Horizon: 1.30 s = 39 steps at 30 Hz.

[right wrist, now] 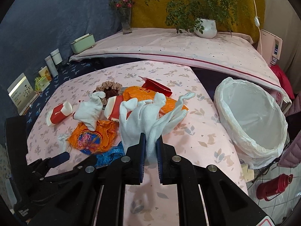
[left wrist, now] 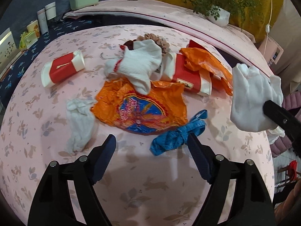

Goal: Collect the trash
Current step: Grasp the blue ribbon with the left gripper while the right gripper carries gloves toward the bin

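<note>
My right gripper (right wrist: pixel 151 143) is shut on a white glove (right wrist: pixel 144 116) and holds it above the pink table; the glove also shows in the left wrist view (left wrist: pixel 252 98). My left gripper (left wrist: pixel 151 143) is open and empty, low over the table, with a blue crumpled piece (left wrist: pixel 176 133) by its right finger. Ahead lie an orange wrapper (left wrist: pixel 139 109), a white sock (left wrist: pixel 139 64), a crumpled white tissue (left wrist: pixel 80 122), a red-and-white paper cup (left wrist: pixel 62 69) and a second cup (left wrist: pixel 188 77). A bin lined with a white bag (right wrist: pixel 252 120) stands right of the table.
A brown scrunchie (right wrist: pixel 110 90) and a red packet (right wrist: pixel 156 86) lie behind the pile. A potted plant (right wrist: pixel 206 27), a flower vase (right wrist: pixel 126 23) and a green box (right wrist: pixel 82 42) stand on the far shelf. A red thermos (right wrist: pixel 272 186) is on the floor.
</note>
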Each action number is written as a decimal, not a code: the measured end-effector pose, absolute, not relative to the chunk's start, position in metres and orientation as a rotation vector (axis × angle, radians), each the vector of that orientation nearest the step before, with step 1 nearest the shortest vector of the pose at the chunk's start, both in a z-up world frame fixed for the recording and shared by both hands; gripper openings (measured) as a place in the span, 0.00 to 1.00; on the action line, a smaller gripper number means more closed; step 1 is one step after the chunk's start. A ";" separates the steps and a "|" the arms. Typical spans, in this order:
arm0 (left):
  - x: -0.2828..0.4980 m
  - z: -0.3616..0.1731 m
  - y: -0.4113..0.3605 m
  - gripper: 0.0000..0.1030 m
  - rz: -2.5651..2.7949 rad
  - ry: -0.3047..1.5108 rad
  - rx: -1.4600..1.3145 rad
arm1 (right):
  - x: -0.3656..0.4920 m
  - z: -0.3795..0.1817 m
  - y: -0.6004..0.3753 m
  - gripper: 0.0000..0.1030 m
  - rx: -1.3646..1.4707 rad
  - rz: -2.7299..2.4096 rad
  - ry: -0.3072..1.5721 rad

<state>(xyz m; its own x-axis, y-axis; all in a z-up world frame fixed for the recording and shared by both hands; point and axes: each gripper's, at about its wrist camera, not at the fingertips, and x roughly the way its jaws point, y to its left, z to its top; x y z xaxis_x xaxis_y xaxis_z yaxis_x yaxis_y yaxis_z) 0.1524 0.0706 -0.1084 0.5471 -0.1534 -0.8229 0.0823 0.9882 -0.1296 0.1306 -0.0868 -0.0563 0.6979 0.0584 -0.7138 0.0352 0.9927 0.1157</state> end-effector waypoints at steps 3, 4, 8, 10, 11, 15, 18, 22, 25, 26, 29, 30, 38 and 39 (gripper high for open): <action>0.155 -0.119 0.064 0.55 -0.148 1.017 -0.079 | 0.129 -0.058 -0.094 0.10 0.135 0.010 0.800; 0.155 -0.121 0.062 0.48 -0.155 1.027 -0.083 | 0.128 -0.058 -0.095 0.10 0.138 0.011 0.802; 0.150 -0.116 0.054 0.24 -0.160 1.014 -0.055 | 0.126 -0.062 -0.101 0.10 0.153 0.019 0.806; 0.147 -0.111 0.049 0.19 -0.169 1.007 -0.052 | 0.126 -0.062 -0.103 0.10 0.159 0.027 0.806; 0.145 -0.107 0.047 0.18 -0.170 0.999 -0.048 | 0.125 -0.061 -0.104 0.10 0.161 0.031 0.803; 0.137 -0.088 0.034 0.17 -0.194 0.959 -0.034 | 0.121 -0.057 -0.113 0.10 0.172 0.042 0.785; 0.133 -0.070 0.018 0.16 -0.221 0.922 -0.018 | 0.119 -0.051 -0.126 0.10 0.193 0.051 0.771; 0.134 -0.052 -0.007 0.16 -0.260 0.885 -0.001 | 0.120 -0.041 -0.152 0.10 0.214 0.039 0.742; 0.138 -0.041 -0.030 0.16 -0.291 0.858 0.014 | 0.120 -0.033 -0.172 0.10 0.196 -0.001 0.716; 0.139 -0.038 -0.038 0.16 -0.301 0.849 0.020 | 0.120 -0.030 -0.181 0.10 0.194 -0.016 0.708; 0.145 -0.029 -0.066 0.16 -0.337 0.825 0.038 | 0.119 -0.025 -0.205 0.10 0.194 -0.061 0.691; 0.147 -0.027 -0.074 0.16 -0.347 0.821 0.040 | 0.119 -0.024 -0.214 0.10 0.195 -0.077 0.686; 0.164 -0.013 -0.137 0.16 -0.426 0.792 0.059 | 0.120 -0.019 -0.276 0.11 0.224 -0.176 0.670; 0.165 -0.012 -0.144 0.16 -0.433 0.790 0.062 | 0.121 -0.020 -0.283 0.11 0.230 -0.182 0.671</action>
